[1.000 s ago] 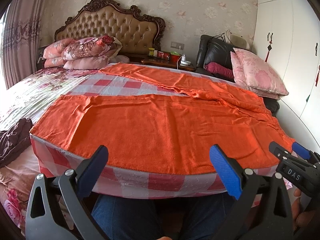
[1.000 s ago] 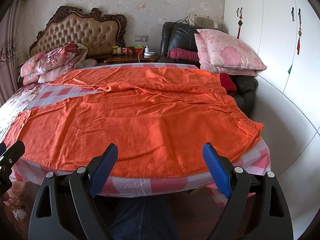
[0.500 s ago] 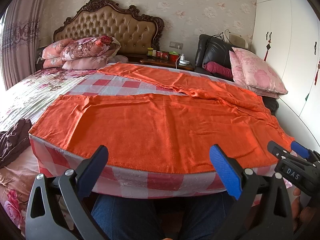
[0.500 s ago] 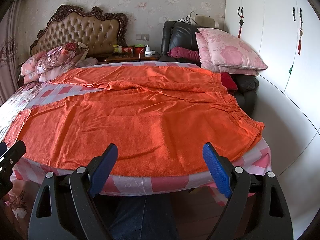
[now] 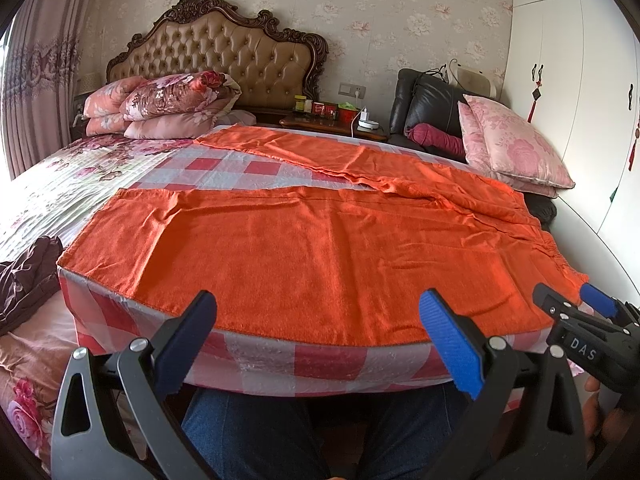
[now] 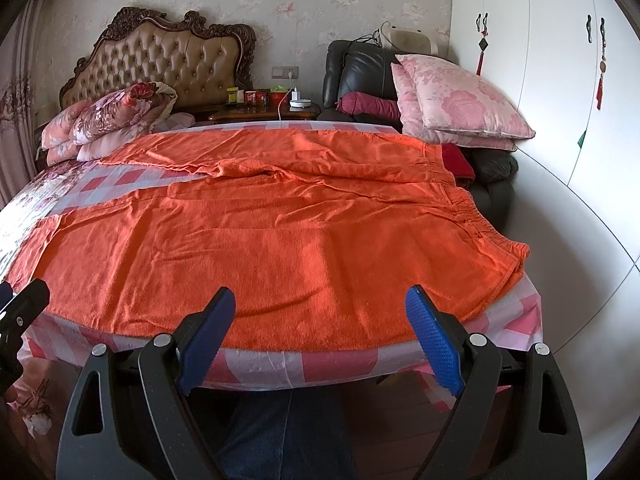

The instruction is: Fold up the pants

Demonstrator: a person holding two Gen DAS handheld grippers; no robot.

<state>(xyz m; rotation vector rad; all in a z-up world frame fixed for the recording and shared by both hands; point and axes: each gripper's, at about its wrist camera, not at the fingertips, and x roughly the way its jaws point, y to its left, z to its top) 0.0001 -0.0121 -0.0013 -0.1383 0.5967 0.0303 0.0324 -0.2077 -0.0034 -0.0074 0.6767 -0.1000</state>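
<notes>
Orange pants (image 5: pixel 320 248) lie spread flat on a red-and-white checked sheet (image 5: pixel 280 364), legs to the left, elastic waistband (image 6: pixel 476 220) at the right edge. The far leg (image 5: pixel 304 152) angles away from the near one. My left gripper (image 5: pixel 320 328) is open and empty, just short of the near hem edge. My right gripper (image 6: pixel 320 324) is open and empty, in front of the near edge close to the waist; it also shows at the right of the left wrist view (image 5: pixel 576 308). The pants (image 6: pixel 280 240) fill the right wrist view.
A tufted headboard (image 5: pixel 224 56) and stacked floral quilts (image 5: pixel 172 108) are at the back left. A nightstand (image 5: pixel 336 120), a black armchair (image 5: pixel 428 100) with pink pillows (image 5: pixel 512 148) and white wardrobes (image 6: pixel 560 80) stand at the right. A dark garment (image 5: pixel 28 276) lies at the left.
Both grippers have drifted slightly closer to the bed edge and a little higher. The pants have not moved and both grippers stay open.
</notes>
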